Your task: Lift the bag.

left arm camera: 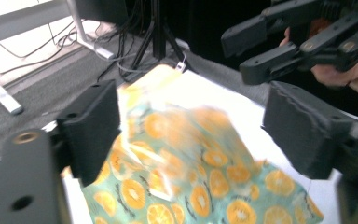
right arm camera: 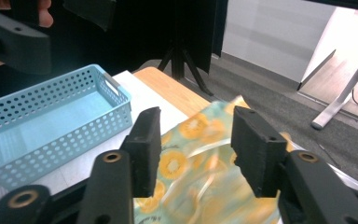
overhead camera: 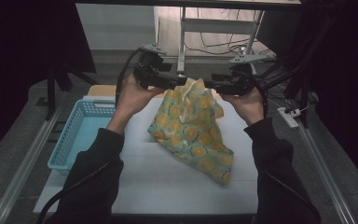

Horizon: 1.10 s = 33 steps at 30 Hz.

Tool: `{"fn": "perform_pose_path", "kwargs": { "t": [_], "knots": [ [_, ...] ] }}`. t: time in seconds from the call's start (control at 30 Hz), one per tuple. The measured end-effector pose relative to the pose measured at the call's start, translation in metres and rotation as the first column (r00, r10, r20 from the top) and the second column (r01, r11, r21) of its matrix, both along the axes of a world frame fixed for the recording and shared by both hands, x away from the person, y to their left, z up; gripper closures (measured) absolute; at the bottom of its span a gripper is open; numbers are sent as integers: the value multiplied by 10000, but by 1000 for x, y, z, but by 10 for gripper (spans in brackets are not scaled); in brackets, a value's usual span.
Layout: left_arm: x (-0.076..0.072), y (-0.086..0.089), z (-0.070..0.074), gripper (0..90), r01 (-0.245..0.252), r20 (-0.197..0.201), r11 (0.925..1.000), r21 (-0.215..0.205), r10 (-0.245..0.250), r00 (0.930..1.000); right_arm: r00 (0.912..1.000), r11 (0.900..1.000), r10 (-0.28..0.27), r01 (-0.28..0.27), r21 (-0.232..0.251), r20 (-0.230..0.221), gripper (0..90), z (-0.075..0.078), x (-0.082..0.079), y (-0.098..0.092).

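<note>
Person at the near edge of the worktop [overhead camera: 168,186], one hand-held gripper in each hand, both raised over the far edge and pointing toward each other.

Left hand-held gripper [overhead camera: 168,83]: held in the left hand [overhead camera: 130,95], up at the far edge left of centre. In the left gripper view its jaws stand wide apart with nothing between the pads; the cloth lies below and beyond them. In the high view its tips reach the upper left part of the cloth, contact there cannot be told.

Right hand-held gripper [overhead camera: 214,86]: held in the right hand [overhead camera: 248,105], far edge right of centre. In the right gripper view the jaws are spread wide, pads clear, cloth seen through the gap but blurred. In the high view its tips are just beside the bunched top of the cloth; gripping or not cannot be told from there.

Cloth [overhead camera: 191,130]: pale green with an orange-slice print, crumpled. Its top is bunched up between the two hand-held grippers near the far edge, the rest hangs and spreads down toward the worktop centre, with the lowest corner pointing to the near right. Blurred in both gripper views [left arm camera: 191,177] [right arm camera: 200,186].

Light blue perforated basket [overhead camera: 77,140]: on the left edge of the worktop, well apart from the cloth, interior looks bare in the right gripper view [right arm camera: 51,121].

Worktop surface is white, with a wooden strip showing at the far left corner.
</note>
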<state>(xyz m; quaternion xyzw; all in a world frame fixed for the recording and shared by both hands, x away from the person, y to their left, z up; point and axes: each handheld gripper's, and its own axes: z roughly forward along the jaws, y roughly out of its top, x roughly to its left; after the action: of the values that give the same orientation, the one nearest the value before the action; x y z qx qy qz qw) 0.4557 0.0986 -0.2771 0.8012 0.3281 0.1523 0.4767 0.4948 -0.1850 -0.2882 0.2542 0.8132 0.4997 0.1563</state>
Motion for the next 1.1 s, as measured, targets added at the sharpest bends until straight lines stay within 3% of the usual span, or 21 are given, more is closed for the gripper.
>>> {"fn": "perform_pose_path", "kwargs": {
  "t": [0.1, 0.27, 0.57, 0.77, 0.87, 1.1],
  "knots": [
    [-3, 1, -8, 95, -119, -1, 9990, 420, 119, 9999, 9999, 10000, 39, -39, -32, -94, 459, -6, -2, -1],
    [-8, 7, -21, 30, -66, -290, 9991, 411, 78, 9995, 9999, 10000, 85, -85, 12, -118, 380, -17, -7, -1],
    [-23, 22, -46, 7, 0, -570, 9996, 274, 15, 9984, 9998, 9995, 163, -160, 287, -116, 268, -33, -19, -6],
    [-37, 26, -61, 0, 81, -628, 9973, 729, -35, 9980, 9999, 9990, 82, -77, 437, -105, 222, -43, -28, -11],
    [-44, 30, -69, 0, 51, -657, 9972, 742, -3, 9978, 9999, 9997, 82, -79, 221, -140, 193, -50, -32, -13],
    [-61, 41, -86, 0, -51, -569, 9953, 962, 106, 9983, 9998, 9998, 46, -42, 206, -185, 157, -66, -42, -22]
  ]
}}
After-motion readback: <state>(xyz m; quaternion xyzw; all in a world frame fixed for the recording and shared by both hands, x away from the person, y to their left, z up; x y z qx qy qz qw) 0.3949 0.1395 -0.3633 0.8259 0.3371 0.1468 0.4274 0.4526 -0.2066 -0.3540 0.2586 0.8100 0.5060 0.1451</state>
